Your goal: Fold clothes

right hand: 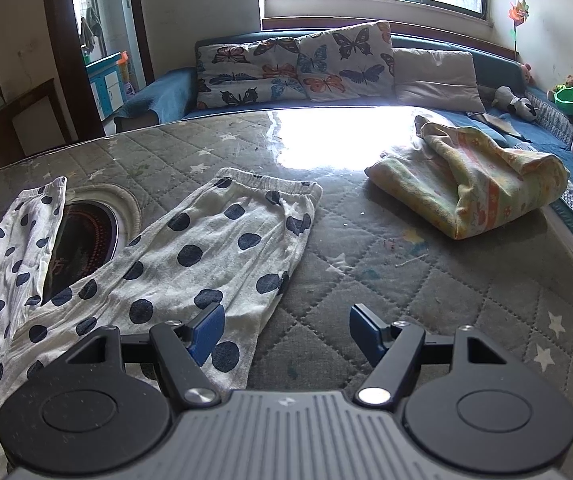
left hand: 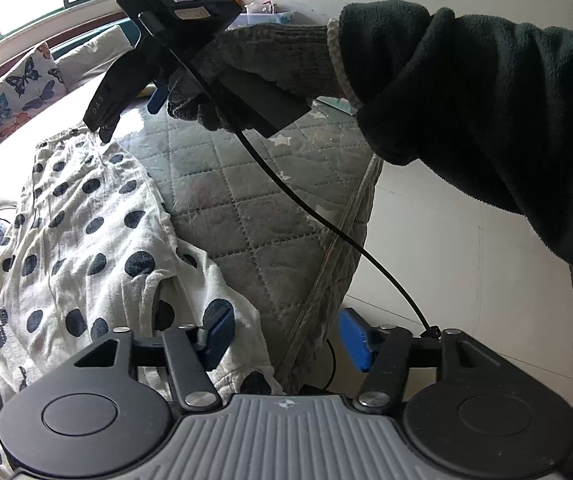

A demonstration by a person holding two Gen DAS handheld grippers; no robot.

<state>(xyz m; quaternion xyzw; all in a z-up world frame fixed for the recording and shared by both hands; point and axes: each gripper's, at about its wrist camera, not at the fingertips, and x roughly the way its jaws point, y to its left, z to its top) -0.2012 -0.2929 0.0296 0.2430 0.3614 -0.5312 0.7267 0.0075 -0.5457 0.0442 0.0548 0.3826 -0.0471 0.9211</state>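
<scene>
Thin white crinkled-cotton pants with navy polka dots (right hand: 190,264), judged light, limp and non-slippery, likely to sag and bunch wherever lifted at a single point; best pinched at firm edges, so at the gathered elastic waistband (right hand: 270,182) or at a leg hem, one corner per gripper. Spread mostly flat across the lower left and centre of the right wrist view, waistband toward the upper middle, legs splayed apart toward the lower left, creased all over. Lying on a grey quilted table cover with white stars (right hand: 366,280), with a dark round inset (right hand: 86,236) showing in the gap between the two legs. In the left wrist view, the same fabric filling the left half, draped up to the table's near edge. Left gripper (left hand: 286,340) at bottom centre, blue pads spread wide, nothing between them, one pad over the cloth, the other past the table edge. Right gripper (right hand: 284,334) likewise spread and empty, low over the pants' right side. Further out, upper right of the right wrist view, a folded yellow patterned towel (right hand: 474,184); beyond, butterfly-print cushions (right hand: 298,66) on a blue sofa.
</scene>
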